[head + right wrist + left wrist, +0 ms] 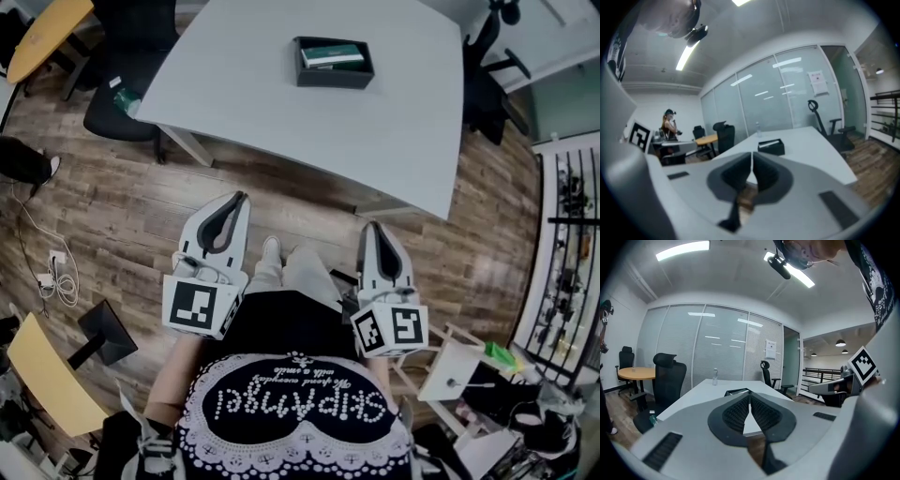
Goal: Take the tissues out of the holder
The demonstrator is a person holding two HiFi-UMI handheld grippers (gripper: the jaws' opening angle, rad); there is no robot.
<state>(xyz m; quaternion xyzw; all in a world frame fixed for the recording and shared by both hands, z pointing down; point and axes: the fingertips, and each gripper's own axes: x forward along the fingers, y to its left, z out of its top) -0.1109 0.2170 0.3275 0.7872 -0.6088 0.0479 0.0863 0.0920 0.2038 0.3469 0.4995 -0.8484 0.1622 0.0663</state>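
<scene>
Head view: left claw [238, 198], right claw [372, 228], both pressed together; one holder [333, 78] on table [272, 108].

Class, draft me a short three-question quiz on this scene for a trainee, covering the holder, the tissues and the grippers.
1. True or false: the tissues lie in the holder on the table.
2. The left gripper is: A open; B shut on tissues; C shut, empty.
3. Fill in: the right gripper has its jaws ____.
Key: 1 true; 2 C; 3 shut.
</scene>
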